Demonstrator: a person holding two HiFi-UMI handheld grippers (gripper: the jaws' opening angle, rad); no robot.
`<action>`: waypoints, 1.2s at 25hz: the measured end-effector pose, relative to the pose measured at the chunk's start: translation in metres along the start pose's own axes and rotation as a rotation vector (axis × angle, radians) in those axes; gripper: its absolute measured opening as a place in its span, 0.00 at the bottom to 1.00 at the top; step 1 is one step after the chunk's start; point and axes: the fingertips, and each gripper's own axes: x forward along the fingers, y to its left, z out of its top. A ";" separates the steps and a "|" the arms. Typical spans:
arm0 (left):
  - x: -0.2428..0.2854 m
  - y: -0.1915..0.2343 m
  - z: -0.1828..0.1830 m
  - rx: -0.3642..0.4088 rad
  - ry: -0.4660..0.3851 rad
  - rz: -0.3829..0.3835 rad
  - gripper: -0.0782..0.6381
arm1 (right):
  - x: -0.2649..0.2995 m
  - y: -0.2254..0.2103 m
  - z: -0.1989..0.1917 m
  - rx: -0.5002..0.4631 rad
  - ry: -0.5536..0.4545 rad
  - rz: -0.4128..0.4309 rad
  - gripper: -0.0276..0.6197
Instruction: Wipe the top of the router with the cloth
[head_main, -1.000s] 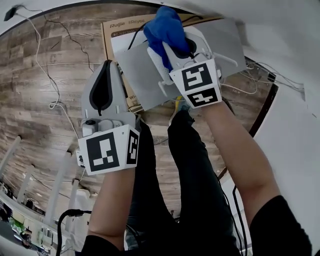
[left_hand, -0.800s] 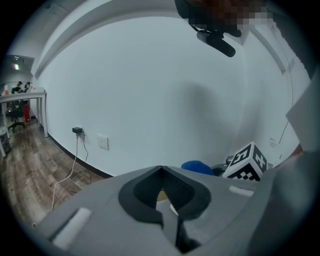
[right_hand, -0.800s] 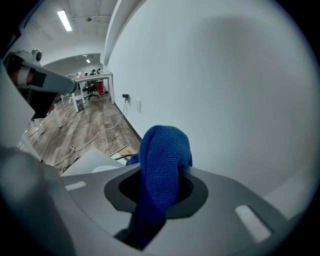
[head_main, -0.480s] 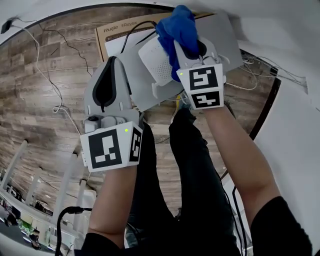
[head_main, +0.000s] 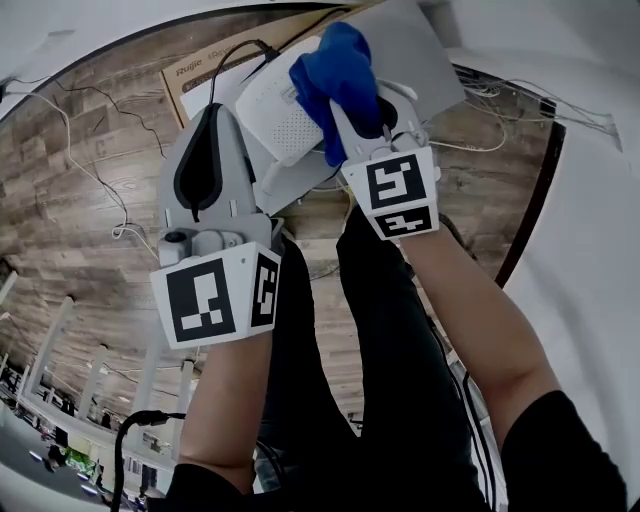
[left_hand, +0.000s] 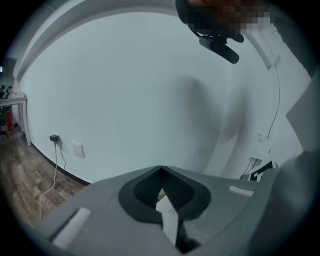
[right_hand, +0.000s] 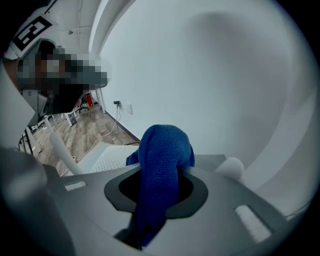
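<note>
Two tongs at work: right tongs (right_hand: 156, 200) clenched on the blue cloth (head_main: 335, 70), laid against the white router (head_main: 272, 112) held aloft, whose perforated edge the left tongs (left_hand: 167, 210) seem to pinch shut, so mid-wipe, I'd judge, and next wants a steady drag across its top.

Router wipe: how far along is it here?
Done: the left hand-held gripper is shut on the router, the right hand-held gripper on the blue cloth. In hand: the cloth lies against the router's white casing. Left: the wiping strokes; no clean or dirty area shows.
</note>
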 end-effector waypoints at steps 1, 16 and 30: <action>0.003 -0.007 0.000 0.006 0.000 -0.007 0.11 | -0.005 -0.001 -0.005 0.006 0.000 0.005 0.21; 0.029 -0.115 0.010 0.025 -0.007 -0.113 0.11 | -0.071 -0.045 -0.051 0.095 -0.008 0.024 0.21; 0.046 -0.162 -0.023 0.026 0.075 -0.084 0.11 | -0.130 -0.114 -0.010 0.100 -0.141 -0.040 0.21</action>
